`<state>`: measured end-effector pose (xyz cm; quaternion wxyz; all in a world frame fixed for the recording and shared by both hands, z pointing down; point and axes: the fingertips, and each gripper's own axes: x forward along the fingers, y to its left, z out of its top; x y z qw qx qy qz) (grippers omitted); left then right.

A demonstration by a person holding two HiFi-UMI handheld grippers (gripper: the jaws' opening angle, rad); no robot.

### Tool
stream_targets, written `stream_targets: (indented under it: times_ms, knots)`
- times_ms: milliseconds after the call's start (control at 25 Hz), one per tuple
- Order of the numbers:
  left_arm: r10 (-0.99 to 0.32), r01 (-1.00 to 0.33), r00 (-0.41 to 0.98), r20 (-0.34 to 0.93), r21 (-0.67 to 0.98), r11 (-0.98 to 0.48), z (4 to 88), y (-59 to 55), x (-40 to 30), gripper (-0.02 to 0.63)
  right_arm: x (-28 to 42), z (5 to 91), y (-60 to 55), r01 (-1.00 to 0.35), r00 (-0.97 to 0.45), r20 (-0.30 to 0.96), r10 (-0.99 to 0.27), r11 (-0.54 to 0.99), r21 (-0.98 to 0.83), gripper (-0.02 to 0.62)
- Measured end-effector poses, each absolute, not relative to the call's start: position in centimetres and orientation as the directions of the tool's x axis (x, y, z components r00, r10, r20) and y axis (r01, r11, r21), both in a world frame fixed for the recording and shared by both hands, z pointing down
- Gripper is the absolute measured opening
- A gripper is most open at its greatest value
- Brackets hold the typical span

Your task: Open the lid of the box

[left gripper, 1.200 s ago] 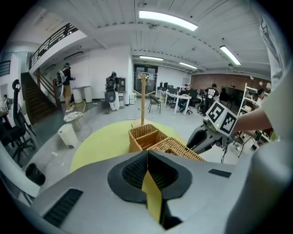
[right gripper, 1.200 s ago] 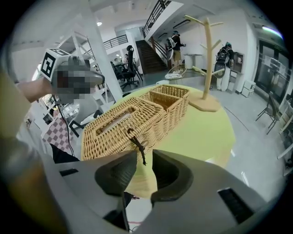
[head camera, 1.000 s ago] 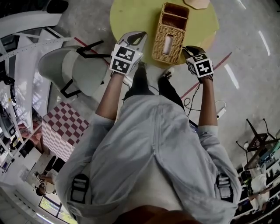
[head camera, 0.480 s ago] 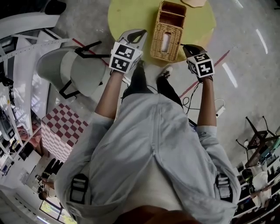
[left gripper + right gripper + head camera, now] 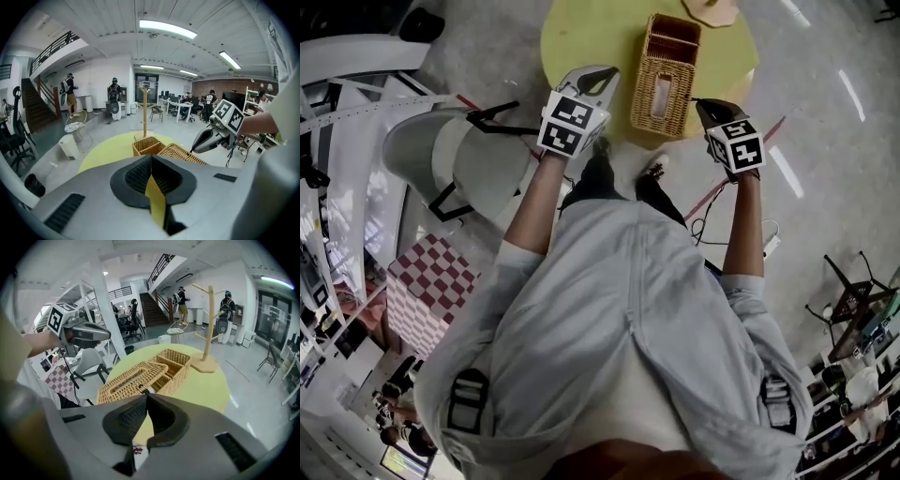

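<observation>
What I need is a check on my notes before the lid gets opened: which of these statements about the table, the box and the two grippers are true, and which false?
1. The wicker box stands on a round yellow table. True.
2. The right gripper is clamped on the box's lid. False: its jaws are together with nothing between them, beside the box.
3. The left gripper has its jaws wide apart. False: they are together, with nothing held.
4. A wooden stand is on the table beyond the box. True.
5. The two grippers are on the same side of the box. False: one is on each side.
</observation>
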<state>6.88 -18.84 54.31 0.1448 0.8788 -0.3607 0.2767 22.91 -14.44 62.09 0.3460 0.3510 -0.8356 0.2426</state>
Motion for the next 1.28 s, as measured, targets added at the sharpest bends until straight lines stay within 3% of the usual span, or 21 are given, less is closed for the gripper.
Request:
stream_targets:
  times_ms: [720,1280]
  knots:
    - [-0.603,-0.704,0.633,0.486,0.038,-0.709,49.8,-20.5,1.2,0.029,15.0,53.6,-16.1,-0.715,-0.503,0.71,-0.493,0.698,-0.022,0.028]
    - [-0.66,-0.746,0.606,0.444,0.029,-0.665,49.9,-21.6,-6.6,0.029,4.4,53.6,-18.1,-0.654,-0.549,0.694,-0.467,0.757,-0.008,0.028]
